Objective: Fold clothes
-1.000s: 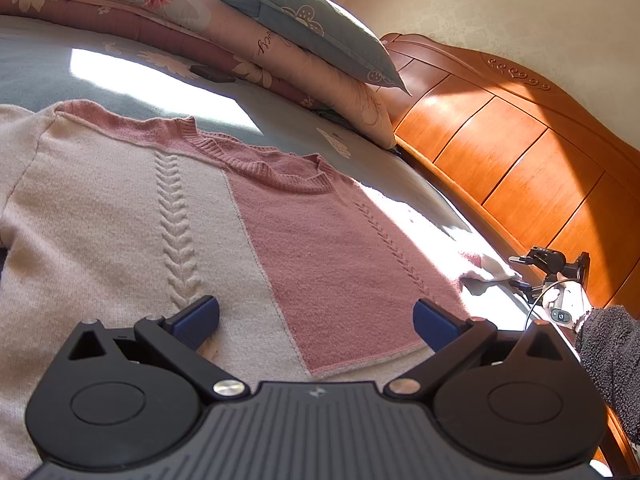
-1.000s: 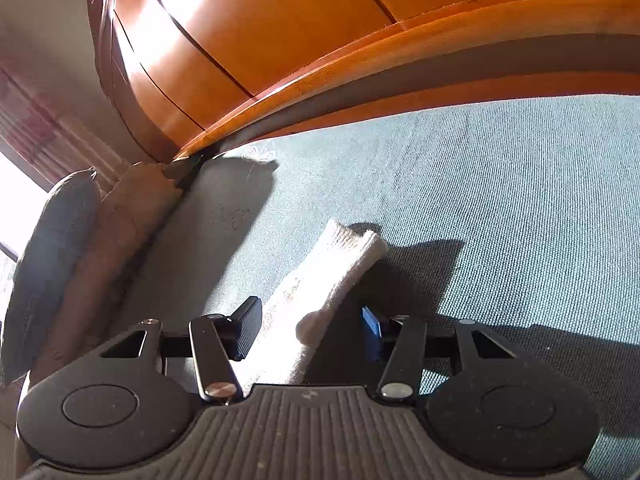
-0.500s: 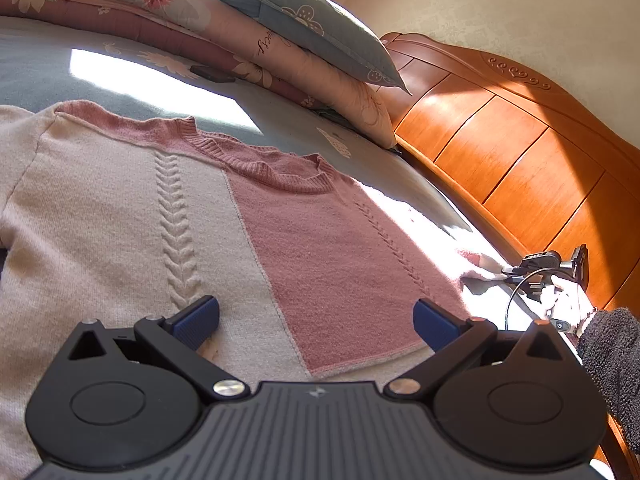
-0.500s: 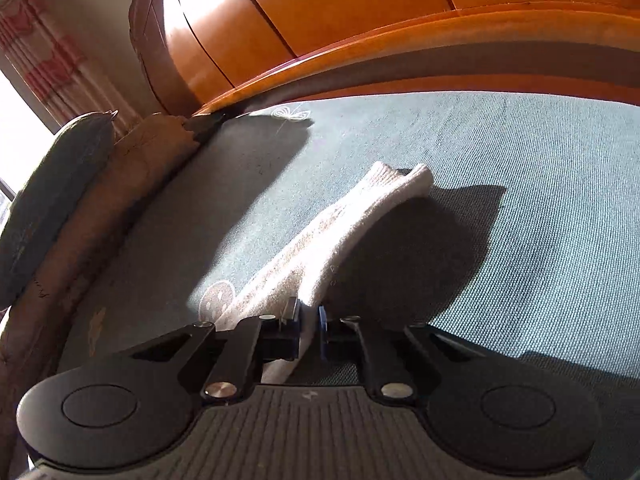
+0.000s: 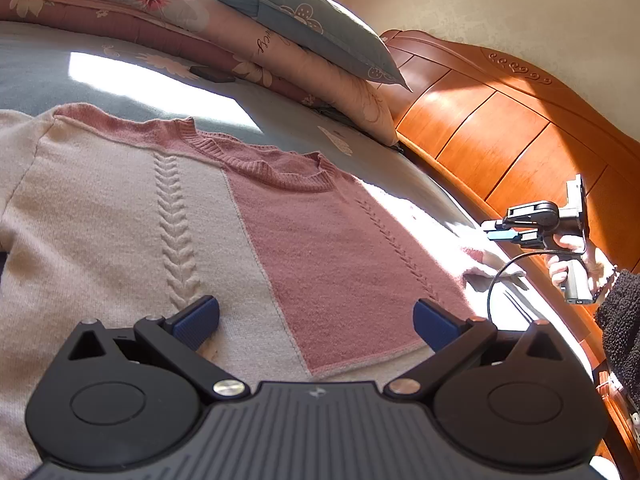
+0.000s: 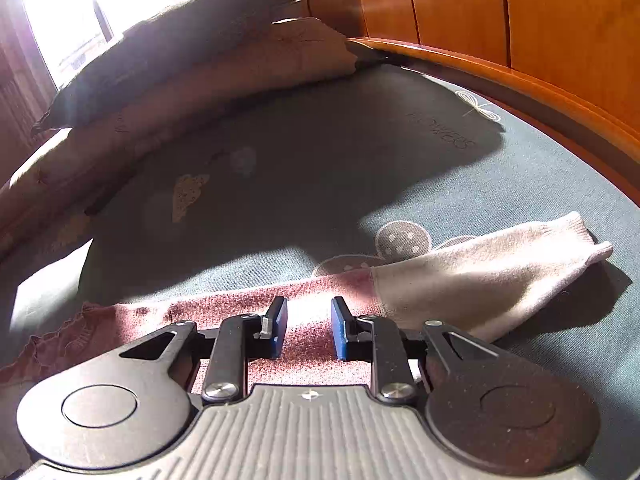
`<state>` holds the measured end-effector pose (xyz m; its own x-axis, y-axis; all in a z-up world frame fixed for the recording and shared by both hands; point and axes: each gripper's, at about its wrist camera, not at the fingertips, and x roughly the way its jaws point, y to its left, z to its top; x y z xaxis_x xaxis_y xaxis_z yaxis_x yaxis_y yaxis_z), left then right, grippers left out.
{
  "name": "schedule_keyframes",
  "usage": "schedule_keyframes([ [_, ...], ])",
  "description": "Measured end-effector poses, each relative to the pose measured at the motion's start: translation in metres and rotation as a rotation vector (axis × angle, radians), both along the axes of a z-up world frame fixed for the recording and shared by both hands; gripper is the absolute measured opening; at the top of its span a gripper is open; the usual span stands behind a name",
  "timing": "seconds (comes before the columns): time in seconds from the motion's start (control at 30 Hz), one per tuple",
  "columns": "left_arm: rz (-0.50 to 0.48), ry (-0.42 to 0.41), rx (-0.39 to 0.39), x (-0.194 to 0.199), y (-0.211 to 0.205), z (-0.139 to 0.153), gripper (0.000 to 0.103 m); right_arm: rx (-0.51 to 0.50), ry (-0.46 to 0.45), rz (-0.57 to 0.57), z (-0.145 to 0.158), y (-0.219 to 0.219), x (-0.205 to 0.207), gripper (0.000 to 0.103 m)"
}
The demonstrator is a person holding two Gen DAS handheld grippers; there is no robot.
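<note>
Right wrist view: the right tool (image 6: 306,328) is opening, empty above the pink-and-cream knitted sweater sleeve (image 6: 472,276), risking a bunched fold.

A cream-and-dusty-pink colour-block sweater (image 5: 248,240) with raised cable braids lies on a grey-blue bedsheet (image 6: 400,168) printed with pale mushrooms and a dragonfly; a blue floral pillow (image 5: 304,24) tops pink flower-patterned bedding (image 5: 120,4); the headboard (image 5: 500,128) glows orange wood; blue fingers (image 5: 198,320) on black grippers.

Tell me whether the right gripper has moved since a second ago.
Yes. In the left wrist view the right gripper has risen off the bed, now showing higher against the wooden headboard.
</note>
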<state>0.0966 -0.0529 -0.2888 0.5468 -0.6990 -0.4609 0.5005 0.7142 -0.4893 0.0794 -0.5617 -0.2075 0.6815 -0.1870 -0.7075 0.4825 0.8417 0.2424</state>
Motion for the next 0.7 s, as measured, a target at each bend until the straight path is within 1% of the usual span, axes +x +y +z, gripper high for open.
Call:
schedule_keyframes([
  [0.03,0.000,0.000,0.000,0.000,0.000,0.000,0.102,-0.020,0.030,0.000,-0.005,0.003,0.010,0.027],
  [0.07,0.000,0.001,-0.001,0.000,0.000,0.000,0.102,-0.005,0.087,-0.024,-0.015,-0.001,0.020,0.027],
  [0.13,0.000,0.000,0.001,0.000,0.000,0.000,0.102,0.000,0.161,-0.055,-0.032,-0.007,0.027,0.027],
  [0.23,0.000,0.000,0.000,0.000,0.000,0.000,0.102,-0.031,0.124,-0.078,-0.046,-0.014,0.024,0.026],
  [0.3,0.000,0.001,-0.003,0.000,0.000,0.000,0.102,-0.046,0.113,-0.089,-0.048,-0.020,0.027,0.026],
  [0.33,0.000,0.002,-0.005,0.000,0.000,0.000,0.102,-0.033,0.119,-0.099,-0.046,-0.024,0.028,0.025],
  [0.37,0.000,0.002,-0.004,0.000,0.000,0.000,0.102,0.007,0.123,-0.132,-0.040,-0.028,0.027,0.025],
  [0.4,0.000,0.001,-0.003,0.000,0.000,0.000,0.102,0.016,0.113,-0.156,-0.034,-0.030,0.025,0.027],
  [0.47,0.000,0.000,0.001,0.000,0.000,0.000,0.102,-0.064,0.057,-0.151,-0.019,-0.025,0.020,0.028],
  [0.5,0.000,0.000,0.000,0.000,0.000,0.000,0.102,-0.102,0.057,-0.140,-0.016,-0.024,0.021,0.034],
  [0.53,0.000,0.001,-0.002,0.001,0.000,0.000,0.102,-0.098,0.088,-0.139,-0.018,-0.026,0.024,0.035],
  [0.63,0.000,0.002,-0.004,0.001,0.000,-0.001,0.102,-0.046,0.177,-0.154,-0.039,-0.039,0.030,0.035],
  [0.7,0.000,0.002,-0.003,0.002,0.000,-0.001,0.102,-0.044,0.171,-0.134,-0.044,-0.044,0.024,0.033],
])
